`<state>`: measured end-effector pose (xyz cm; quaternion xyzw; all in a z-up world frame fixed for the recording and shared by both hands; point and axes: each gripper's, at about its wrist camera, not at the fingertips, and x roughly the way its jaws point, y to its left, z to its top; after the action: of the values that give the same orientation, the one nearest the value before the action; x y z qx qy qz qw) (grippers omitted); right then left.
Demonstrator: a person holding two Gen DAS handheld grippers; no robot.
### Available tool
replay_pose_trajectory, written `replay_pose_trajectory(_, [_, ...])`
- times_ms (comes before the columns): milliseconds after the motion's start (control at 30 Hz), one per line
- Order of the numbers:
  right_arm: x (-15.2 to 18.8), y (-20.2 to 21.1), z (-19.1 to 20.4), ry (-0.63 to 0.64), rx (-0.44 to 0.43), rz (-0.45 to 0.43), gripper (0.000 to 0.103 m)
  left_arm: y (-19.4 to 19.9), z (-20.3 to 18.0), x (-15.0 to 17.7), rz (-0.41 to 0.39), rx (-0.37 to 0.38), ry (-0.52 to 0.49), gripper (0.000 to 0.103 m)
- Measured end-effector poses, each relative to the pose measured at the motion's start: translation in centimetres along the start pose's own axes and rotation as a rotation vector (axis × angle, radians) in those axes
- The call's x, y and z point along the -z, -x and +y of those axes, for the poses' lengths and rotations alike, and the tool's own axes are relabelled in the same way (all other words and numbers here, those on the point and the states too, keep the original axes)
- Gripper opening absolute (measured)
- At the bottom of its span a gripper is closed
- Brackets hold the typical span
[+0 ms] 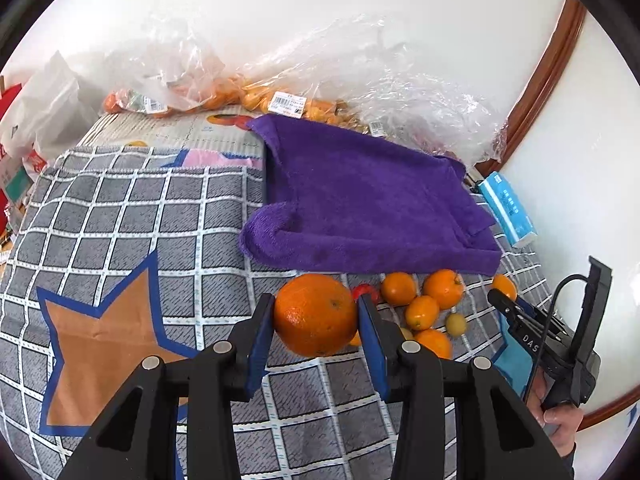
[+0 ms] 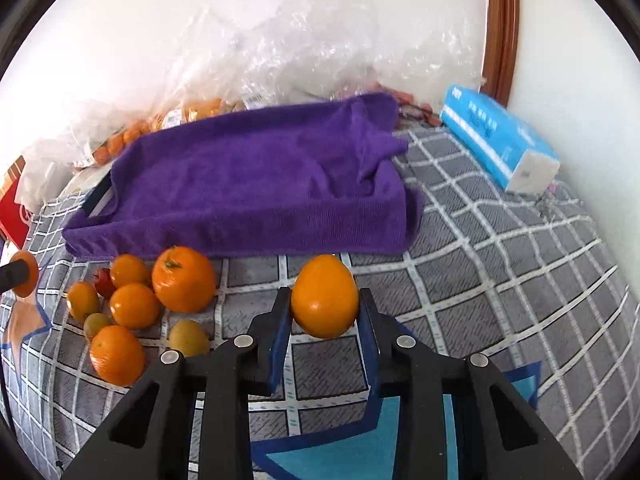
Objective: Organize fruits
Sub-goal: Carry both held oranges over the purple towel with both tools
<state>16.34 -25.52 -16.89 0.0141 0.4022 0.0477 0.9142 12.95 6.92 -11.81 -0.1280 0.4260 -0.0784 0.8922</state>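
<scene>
Presently, from the tongs outward:

Left gripper (image 1: 316,316): its blue pads are pressed on both sides of a large orange (image 1: 315,314), which is held clear above the checked cloth (image 1: 120,216).

Right gripper (image 2: 325,300): a smaller orange fruit (image 2: 325,296) is seen between its blue pads. The left pad seems to touch the peel; at the right pad a thin gap cannot be excluded, so the grip is judged light.

Risk, right side: the smaller fruit is round and smooth and could be lost from a light grip; it would then roll over the cloth.

Risk, left side: the large orange is caught only at its widest part by narrow pads, so it may turn or slide out if the tongs are tilted.

Risk, below: the loose pile of fruit (image 2: 132,304) lies just beside both tongs and could be knocked and scattered.

Count, held fruits: two, one in each gripper.

Count, loose fruits on the cloth: eight are counted in the right wrist view, namely five orange ones, two small yellowish ones and one small red one.

Count, purple towel (image 2: 256,184): one, lying behind the pile.

Count, blue tissue pack (image 2: 496,136): one, near the wall.

Count, clear plastic bags (image 1: 280,80): several with more fruit inside; the exact number cannot be told.
</scene>
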Motion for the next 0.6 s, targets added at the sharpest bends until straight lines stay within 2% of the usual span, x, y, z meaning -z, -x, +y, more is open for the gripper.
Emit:
replay_pose_trajectory(267, [-3.3,3.9,1.3,0.004,-0.055,-0.096,0.032,1.1,-1.8,-2.4,-0.033,0.010,-0.022,0.039])
replay_pose_trajectory(600, [-7.9,5.4,3.0,0.028,-0.075,-0.159,0.032,1.5,-2.7,-6.8,-0.081,0.006,-0.043,0.039])
